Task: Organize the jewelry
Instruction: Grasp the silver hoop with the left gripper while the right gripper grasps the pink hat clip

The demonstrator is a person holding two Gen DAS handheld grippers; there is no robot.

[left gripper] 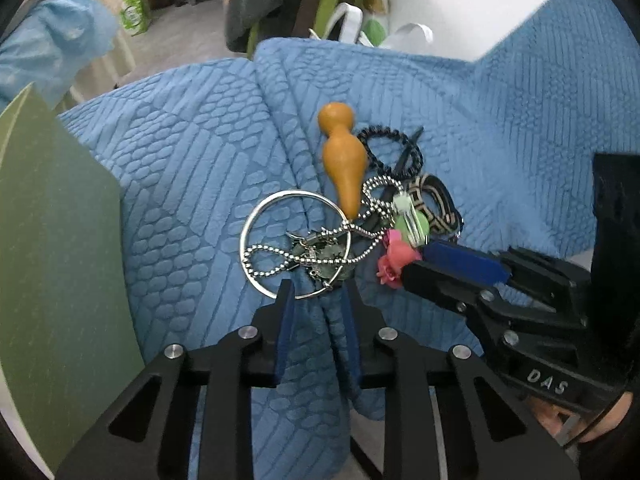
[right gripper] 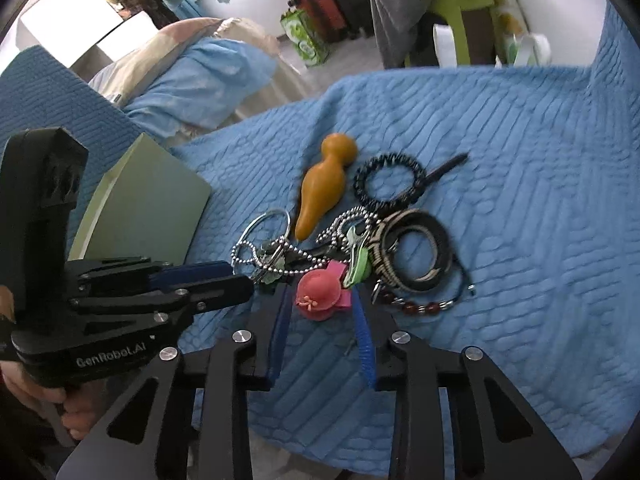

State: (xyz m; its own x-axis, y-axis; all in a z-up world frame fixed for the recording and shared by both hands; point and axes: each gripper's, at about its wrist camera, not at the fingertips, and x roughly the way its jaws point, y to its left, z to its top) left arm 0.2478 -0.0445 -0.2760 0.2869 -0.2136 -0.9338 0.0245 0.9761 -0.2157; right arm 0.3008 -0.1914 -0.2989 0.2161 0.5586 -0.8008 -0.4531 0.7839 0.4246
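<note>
Now both tongs sit at frame bottom: the left gripper [left gripper: 316, 292] straddles the silver ring [left gripper: 295, 243] unclamped, while the right gripper [right gripper: 322, 302] brackets the pink flower [right gripper: 320, 292], contact unclear, mid-frame on the blue quilt [left gripper: 180, 160].

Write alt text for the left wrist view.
A heap of jewelry lies on a blue quilt: a silver hoop, a ball chain, an orange gourd, black bracelets and a pink flower. The left gripper straddles the hoop's near rim; the right gripper reaches the flower.
</note>
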